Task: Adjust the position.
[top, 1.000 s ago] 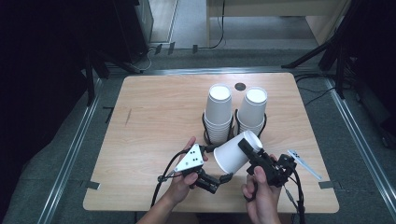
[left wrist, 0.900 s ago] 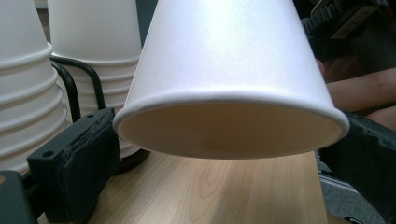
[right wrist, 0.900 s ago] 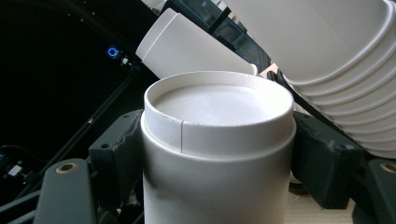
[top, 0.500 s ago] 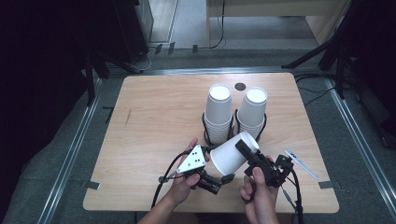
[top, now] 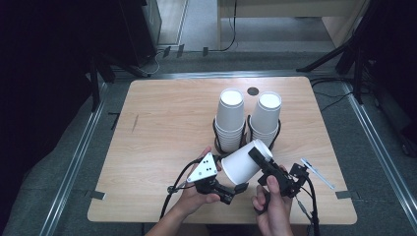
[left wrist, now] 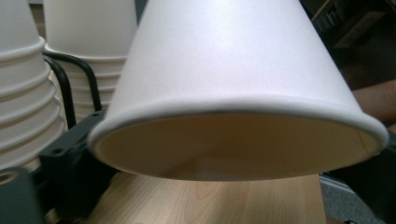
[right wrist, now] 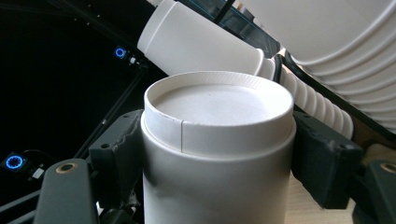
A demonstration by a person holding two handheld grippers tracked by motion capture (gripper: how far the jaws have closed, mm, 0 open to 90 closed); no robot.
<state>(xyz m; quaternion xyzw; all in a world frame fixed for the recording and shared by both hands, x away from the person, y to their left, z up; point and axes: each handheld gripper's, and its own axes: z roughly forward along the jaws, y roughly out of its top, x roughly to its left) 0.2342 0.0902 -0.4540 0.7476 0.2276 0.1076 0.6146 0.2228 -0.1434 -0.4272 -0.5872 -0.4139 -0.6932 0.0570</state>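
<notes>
Centrally, near the front edge of the light wooden table (top: 162,128), a single white paper cup (top: 244,161) is held off the surface, lying on its side with its closed base pointing away from the person and to the right, and its open mouth toward the left gripper (top: 227,192). The right gripper (top: 258,157) is clamped on the base end: in the right gripper view the black jaws press against both sides of the cup (right wrist: 217,154), just below its recessed bottom. The left gripper sits at the mouth end; in the left gripper view the rolled rim and tan interior (left wrist: 238,144) lie directly over the jaws, one black jaw touching the rim at the left, but whether the jaws are closed on it I cannot tell. Each gripper is carried in a hand, left hand (top: 194,199) and right hand (top: 270,209).

Just behind the cup stand two stacks of inverted white paper cups, left stack (top: 230,118) and right stack (top: 266,118), each ringed by a black wire holder (top: 218,135). A small dark round mark (top: 253,91) lies on the table beyond them. A white pen-like item (top: 317,173) rests near the right edge.
</notes>
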